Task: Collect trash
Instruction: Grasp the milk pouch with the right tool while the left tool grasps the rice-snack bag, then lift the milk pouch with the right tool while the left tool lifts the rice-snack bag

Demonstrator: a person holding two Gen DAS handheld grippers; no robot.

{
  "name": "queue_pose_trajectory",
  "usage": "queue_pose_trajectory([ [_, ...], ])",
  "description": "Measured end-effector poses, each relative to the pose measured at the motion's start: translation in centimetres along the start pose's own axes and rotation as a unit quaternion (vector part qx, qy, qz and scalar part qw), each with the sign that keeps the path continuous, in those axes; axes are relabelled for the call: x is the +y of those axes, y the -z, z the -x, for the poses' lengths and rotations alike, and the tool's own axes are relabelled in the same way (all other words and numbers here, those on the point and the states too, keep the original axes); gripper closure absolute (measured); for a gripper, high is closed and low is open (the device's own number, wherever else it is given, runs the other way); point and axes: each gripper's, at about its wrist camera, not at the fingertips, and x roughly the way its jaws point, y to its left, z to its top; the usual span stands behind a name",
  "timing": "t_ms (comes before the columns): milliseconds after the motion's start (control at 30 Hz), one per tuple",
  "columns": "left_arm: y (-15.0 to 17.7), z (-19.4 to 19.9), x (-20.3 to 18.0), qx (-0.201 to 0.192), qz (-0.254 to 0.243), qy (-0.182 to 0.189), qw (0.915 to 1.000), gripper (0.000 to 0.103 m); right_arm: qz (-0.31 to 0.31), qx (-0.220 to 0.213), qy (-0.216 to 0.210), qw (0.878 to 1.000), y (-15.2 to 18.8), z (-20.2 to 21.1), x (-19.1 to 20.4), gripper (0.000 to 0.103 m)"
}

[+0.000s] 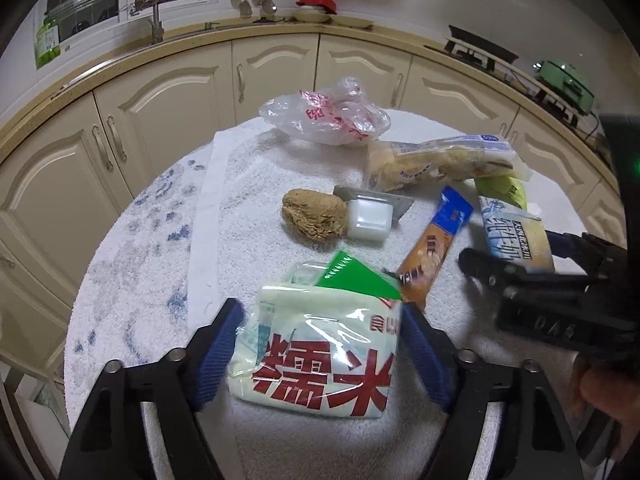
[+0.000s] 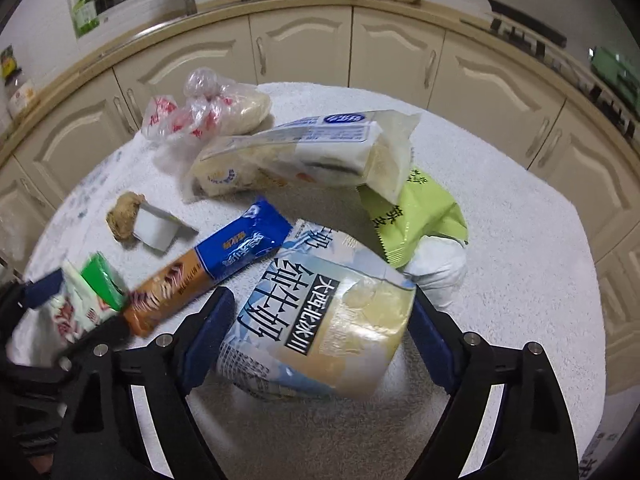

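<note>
On the towel-covered counter (image 1: 248, 208), the left tool (image 1: 320, 336) has its 2 blue pads pressed against the sides of a white rice bag (image 1: 320, 360) with red characters near the counter's front edge. Just beside it, the right tool (image 2: 320, 320) brackets a pale-blue milk pouch (image 2: 320, 320), pads at its sides; whether they grip is unclear. A blue-and-orange wrapper (image 2: 216, 264) lies between the 2.

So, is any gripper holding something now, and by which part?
Cannot tell. The left gripper straddles the rice bag, the right gripper the milk pouch, at their sides.
</note>
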Motion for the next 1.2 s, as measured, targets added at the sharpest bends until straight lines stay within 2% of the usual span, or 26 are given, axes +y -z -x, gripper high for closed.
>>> queue_pose_trajectory([
  [33,-0.1,0.0,0.3,-0.001,0.001,0.003,1.0000,0.030,0.007,-0.010,0.004,1.000,0.4,0.1,0.3,0.024],
  [100,0.1,0.2,1.0,-0.004,0.016,0.011,0.9998,0.031,-0.008,-0.008,-0.023,1.000,0.8,0.5,-0.2,0.030],
  [267,1.1,1.7,1.5,-0.011,0.033,0.008,0.9994,0.037,-0.021,-0.011,-0.062,0.998,2.1,2.0,-1.8,0.032],
  [333,1.5,2.4,1.6,-0.013,0.039,0.008,0.9991,0.037,-0.033,-0.012,-0.080,0.996,2.8,2.6,-2.5,0.039],
  [567,2.9,3.7,1.3,-0.008,0.046,-0.001,0.9989,0.038,-0.043,-0.007,-0.093,0.995,4.5,3.6,-3.9,0.039],
  [700,3.4,4.7,0.8,-0.010,0.054,0.006,0.9985,0.039,-0.007,-0.003,-0.075,0.997,4.9,3.8,-2.9,0.040],
  [867,3.7,6.3,-0.3,-0.019,0.048,0.005,0.9986,0.039,-0.029,-0.011,-0.095,0.995,5.7,5.0,-4.0,0.043],
  [933,3.7,6.8,-0.9,-0.023,0.044,0.004,0.9988,0.039,-0.037,-0.017,-0.103,0.994,5.9,5.6,-4.7,0.062],
  [1000,3.7,7.3,-1.4,-0.026,0.041,0.007,0.9988,0.039,-0.041,-0.021,-0.105,0.993,6.1,6.2,-5.2,0.062],
  [1067,3.7,7.3,-2.0,-0.025,0.038,0.009,0.9989,0.039,-0.029,-0.004,-0.109,0.994,6.2,5.9,-5.1,0.059],
  [1133,3.8,7.3,-2.4,-0.022,0.036,0.005,0.9991,0.039,-0.030,0.004,-0.107,0.994,6.4,5.6,-5.1,0.040],
  [1200,3.9,7.6,-2.7,-0.022,0.038,0.004,0.9990,0.039,-0.027,0.004,-0.107,0.994,6.7,5.6,-4.8,0.031],
])
